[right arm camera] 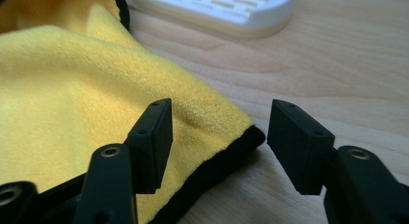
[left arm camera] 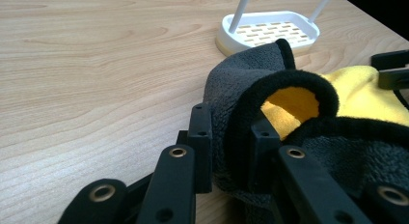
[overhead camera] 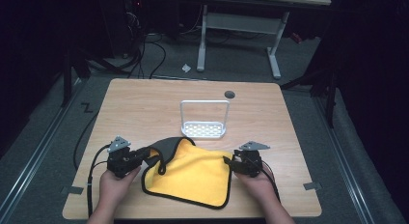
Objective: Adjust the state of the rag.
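With the cloth (overhead camera: 185,173) flat on the bench (overhead camera: 144,103) for folding: left gripper (left arm camera: 231,151) jaws clamped on its raised corner, right gripper (right arm camera: 217,147) jaws apart astride its edge.

left fingers (left arm camera: 263,147) pinched, right fingers (right arm camera: 154,137) apart

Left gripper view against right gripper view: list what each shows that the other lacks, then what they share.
Left gripper view alone: the left gripper, jaws shut on a folded-over grey corner of the cloth, and the rack's two white uprights.

Right gripper view alone: the right gripper, jaws open around the cloth's black-edged corner.

Both: yellow cloth, slotted white rack base, wooden table.
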A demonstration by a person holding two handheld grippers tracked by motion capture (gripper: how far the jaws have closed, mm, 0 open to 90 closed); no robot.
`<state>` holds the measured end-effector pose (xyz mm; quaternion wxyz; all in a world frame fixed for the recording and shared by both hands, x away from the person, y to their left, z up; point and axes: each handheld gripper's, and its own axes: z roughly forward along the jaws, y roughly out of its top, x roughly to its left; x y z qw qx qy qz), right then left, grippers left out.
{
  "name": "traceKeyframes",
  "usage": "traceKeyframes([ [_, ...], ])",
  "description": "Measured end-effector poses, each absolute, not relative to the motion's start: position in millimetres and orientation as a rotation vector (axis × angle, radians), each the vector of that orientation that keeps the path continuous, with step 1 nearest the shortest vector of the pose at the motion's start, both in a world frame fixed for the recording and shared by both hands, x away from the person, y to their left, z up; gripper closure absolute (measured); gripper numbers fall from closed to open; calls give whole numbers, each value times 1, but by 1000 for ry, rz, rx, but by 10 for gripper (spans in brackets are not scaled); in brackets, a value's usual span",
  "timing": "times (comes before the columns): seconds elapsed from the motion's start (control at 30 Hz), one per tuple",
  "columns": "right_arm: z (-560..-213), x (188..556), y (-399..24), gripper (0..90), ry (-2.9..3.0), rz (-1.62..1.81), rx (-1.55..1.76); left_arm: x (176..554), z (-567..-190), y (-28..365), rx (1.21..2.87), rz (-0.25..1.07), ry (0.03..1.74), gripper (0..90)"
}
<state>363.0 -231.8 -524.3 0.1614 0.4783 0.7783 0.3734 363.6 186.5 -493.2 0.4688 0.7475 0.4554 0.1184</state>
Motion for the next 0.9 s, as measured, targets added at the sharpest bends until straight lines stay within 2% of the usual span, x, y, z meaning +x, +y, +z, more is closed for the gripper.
traceKeyframes([
  [0.07,-527,365,-228,430,2236,1038,1379,363,-493,187,1834,293,1117,760],
  [0.1,-529,366,-226,476,2241,1025,1367,363,-493,187,1830,291,1117,760],
  [0.17,-527,364,-224,686,2259,998,1328,363,-493,188,1829,294,1117,760],
  [0.2,-526,363,-223,760,2262,999,1314,363,-493,189,1828,292,1116,760],
  [0.27,-521,359,-222,792,2240,987,1270,362,-492,189,1821,285,1115,761],
  [0.33,-515,357,-224,793,2209,992,1254,362,-491,189,1817,271,1111,763],
  [0.47,-475,344,-252,784,1986,1086,1230,358,-486,180,1817,235,1044,764],
  [0.57,-475,343,-268,748,1965,1052,1271,367,-503,174,1918,207,1104,755],
  [0.63,-492,351,-276,639,2078,989,1381,375,-518,175,1988,155,1186,686],
  [0.73,-506,353,-281,543,2110,978,1434,373,-516,179,1968,199,1210,570],
  [0.83,-496,350,-281,501,2055,1025,1395,368,-502,185,1908,277,1206,510],
  [0.9,-493,348,-279,500,2037,1036,1385,366,-499,185,1900,285,1201,504],
])
